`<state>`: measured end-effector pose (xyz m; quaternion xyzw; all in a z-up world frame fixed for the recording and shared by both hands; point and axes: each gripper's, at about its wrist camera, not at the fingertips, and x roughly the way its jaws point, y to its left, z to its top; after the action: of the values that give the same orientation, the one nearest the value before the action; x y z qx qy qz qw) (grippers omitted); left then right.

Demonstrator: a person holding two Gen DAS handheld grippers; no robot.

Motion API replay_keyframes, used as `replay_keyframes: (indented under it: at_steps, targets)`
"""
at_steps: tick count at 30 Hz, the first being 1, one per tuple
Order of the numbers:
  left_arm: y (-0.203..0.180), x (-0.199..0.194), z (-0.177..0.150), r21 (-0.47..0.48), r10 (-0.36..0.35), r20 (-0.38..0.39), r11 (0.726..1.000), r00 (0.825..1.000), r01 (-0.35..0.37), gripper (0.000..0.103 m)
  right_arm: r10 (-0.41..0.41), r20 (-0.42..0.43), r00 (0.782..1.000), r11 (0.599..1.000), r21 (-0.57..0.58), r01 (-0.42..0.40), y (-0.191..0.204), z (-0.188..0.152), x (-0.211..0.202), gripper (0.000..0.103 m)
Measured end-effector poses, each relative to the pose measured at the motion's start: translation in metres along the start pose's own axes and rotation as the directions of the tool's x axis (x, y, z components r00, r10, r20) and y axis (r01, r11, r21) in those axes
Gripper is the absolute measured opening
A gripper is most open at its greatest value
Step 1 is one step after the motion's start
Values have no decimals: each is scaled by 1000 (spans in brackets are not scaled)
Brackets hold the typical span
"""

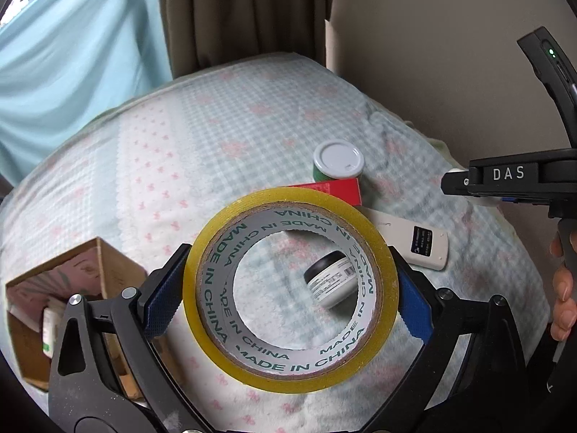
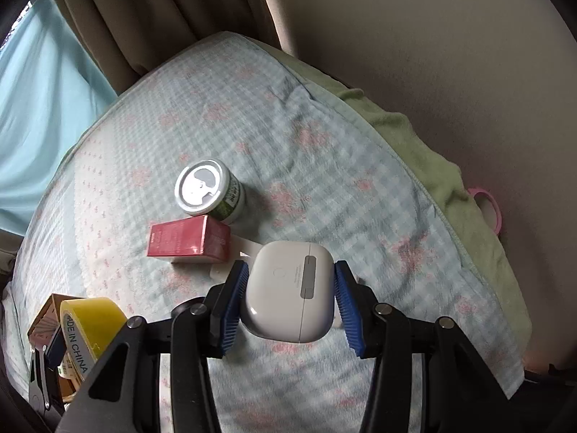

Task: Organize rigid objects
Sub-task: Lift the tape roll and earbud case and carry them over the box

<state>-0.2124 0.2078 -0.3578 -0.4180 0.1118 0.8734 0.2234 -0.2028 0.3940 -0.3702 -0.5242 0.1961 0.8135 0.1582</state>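
Note:
My left gripper (image 1: 290, 297) is shut on a yellow roll of tape (image 1: 288, 288), held above the bed with its blue pads (image 1: 162, 306) pressed on both sides. My right gripper (image 2: 290, 299) is shut on a white earbud case (image 2: 288, 288), also lifted off the bed. The tape roll (image 2: 90, 324) shows at the lower left of the right wrist view. On the checked blanket (image 1: 216, 126) lie a white-lidded green jar (image 1: 337, 162), a red box (image 1: 342, 189), a white remote (image 1: 414, 241) and a small black-and-white jar (image 1: 331, 281), seen through the roll's hole.
An open cardboard box (image 1: 72, 288) with items inside stands at the left on the bed. The right hand's gripper body (image 1: 512, 176) and a person's fingers (image 1: 562, 288) are at the right edge. A green blanket (image 2: 432, 144) and a pink ring (image 2: 487, 209) lie by the wall.

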Motion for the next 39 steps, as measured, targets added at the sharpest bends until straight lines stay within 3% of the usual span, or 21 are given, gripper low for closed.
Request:
replay_keyframes:
  at_steps: [14,22,32,39]
  targets:
    - [138,-131,0,-173,128,24,977,991,-122,99,101,73,992,985,-144,-90,99,-26,-94,44]
    - [229,-192,-21,-236,194,5,954,981,-187,99,176,78,981,947,-287,-147,183,-53,-127,44]
    - [330,-222,-62,-302,232,-51,924,971,-236,99,256,11,967,899,-371,-234,276,-93,-131,44]
    - [376,-191,-77,-315,184,-106,926,977,-209,99,226,-41,973,884,-411,-222,318,-117,-111,44]
